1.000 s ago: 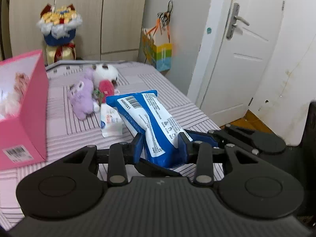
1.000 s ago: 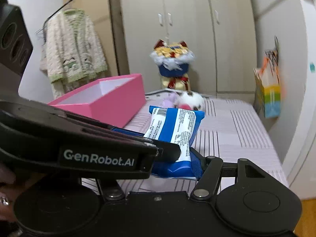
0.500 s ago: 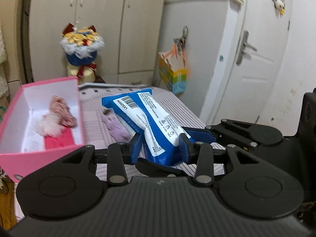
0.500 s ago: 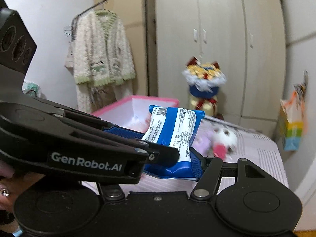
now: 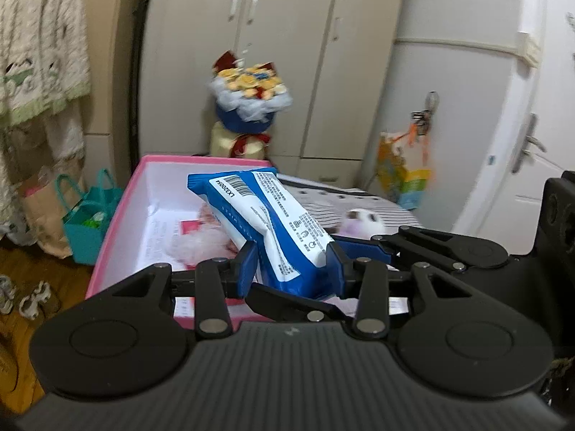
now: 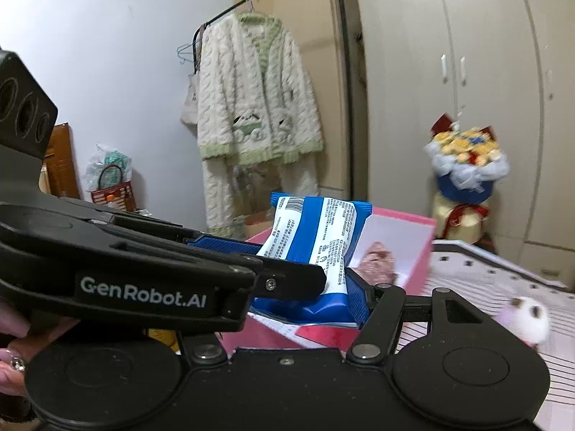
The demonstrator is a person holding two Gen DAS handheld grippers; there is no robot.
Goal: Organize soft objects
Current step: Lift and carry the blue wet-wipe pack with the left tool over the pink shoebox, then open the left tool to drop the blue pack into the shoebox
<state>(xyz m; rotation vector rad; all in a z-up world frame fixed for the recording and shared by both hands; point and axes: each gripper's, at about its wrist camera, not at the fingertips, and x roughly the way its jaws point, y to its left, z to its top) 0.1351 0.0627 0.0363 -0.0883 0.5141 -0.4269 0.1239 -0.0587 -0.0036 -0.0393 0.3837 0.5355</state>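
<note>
The bed, with its striped cover, carries a pink box that stands open, and some soft pink things already lie inside it. Both tongs hold one blue and white wipes pack in the air, just above the near part of the box. The left tongs are clamped on the lower end of the pack, with a blue pad pressing on each side. The right tongs come from the other side and seem to be clamped on the same pack, though the left tool hides one of their fingers in the right wrist view. So the step in hand is, I think, the carrying of the pack to the box. The next move calls for lowering the pack into the free space of the box, beside the pink things, and only then letting both tongs go apart. A small plush toy waits on the bed behind and probably comes next.
</note>
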